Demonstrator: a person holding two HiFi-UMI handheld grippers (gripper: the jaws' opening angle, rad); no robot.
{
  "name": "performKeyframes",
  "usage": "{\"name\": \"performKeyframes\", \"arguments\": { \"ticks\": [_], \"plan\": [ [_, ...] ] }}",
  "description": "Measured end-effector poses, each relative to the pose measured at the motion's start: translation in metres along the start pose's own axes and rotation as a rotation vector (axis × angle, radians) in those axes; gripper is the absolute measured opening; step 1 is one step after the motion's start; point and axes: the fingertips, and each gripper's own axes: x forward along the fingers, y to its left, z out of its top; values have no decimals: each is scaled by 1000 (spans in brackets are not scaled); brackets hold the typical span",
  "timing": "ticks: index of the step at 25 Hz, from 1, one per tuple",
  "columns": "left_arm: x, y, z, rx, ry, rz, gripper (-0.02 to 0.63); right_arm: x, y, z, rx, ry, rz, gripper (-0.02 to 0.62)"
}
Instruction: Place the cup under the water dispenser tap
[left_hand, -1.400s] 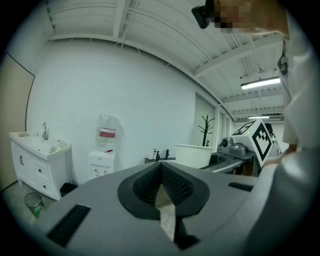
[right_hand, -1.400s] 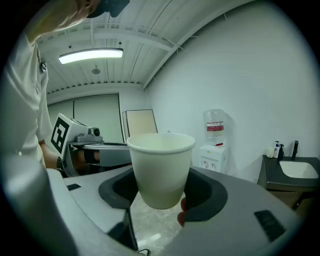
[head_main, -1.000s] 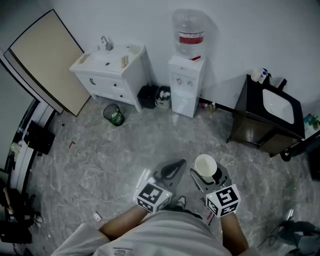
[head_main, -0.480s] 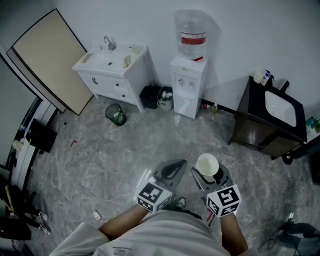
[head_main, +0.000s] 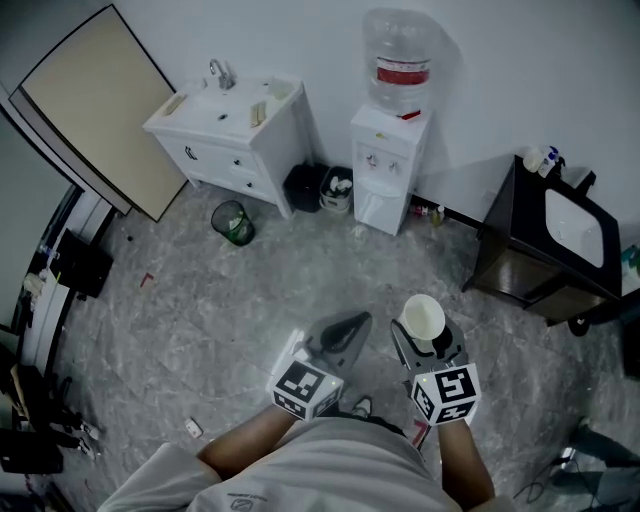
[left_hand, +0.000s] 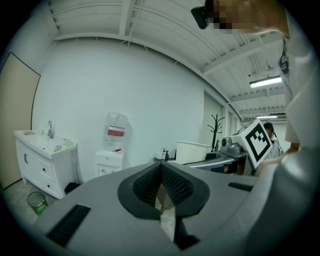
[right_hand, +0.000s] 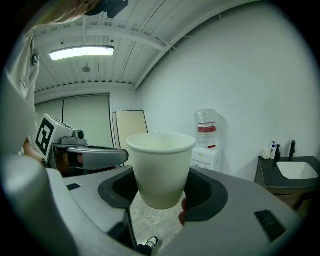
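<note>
A white paper cup (head_main: 421, 317) (right_hand: 160, 167) stands upright between the jaws of my right gripper (head_main: 423, 339) (right_hand: 161, 192), which is shut on its lower half. The white water dispenser (head_main: 389, 168) (right_hand: 205, 148) (left_hand: 112, 153) with a clear bottle on top stands against the far wall, well ahead of both grippers. Its taps (head_main: 376, 159) are small and far off. My left gripper (head_main: 342, 331) (left_hand: 161, 186) is held beside the right one, its jaws closed together with nothing between them.
A white vanity with a sink (head_main: 228, 124) stands left of the dispenser, with a dark bin (head_main: 302, 187) and a white bucket (head_main: 338, 189) between them and a green wire basket (head_main: 232, 222) on the marble floor. A dark cabinet with a basin (head_main: 556, 244) is at the right. A tan board (head_main: 92, 116) leans at left.
Both grippers and the cup have moved forward toward the dispenser; the room's fixtures have shifted slightly down and right in the head view. The grip on the cup is unchanged.
</note>
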Motion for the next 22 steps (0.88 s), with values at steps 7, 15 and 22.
{"name": "performKeyframes", "arguments": {
  "ticks": [7,15,22],
  "plan": [
    [63,97,8,39,-6,-58,3,111,-39,16,6,-3,-112,267],
    [139,215,30,83,7,-131,3,241,-75,45,38,1,-213,267],
    [200,279,32,93,4,-111,3,302,-116,49,77,12,-279,267]
  ]
}}
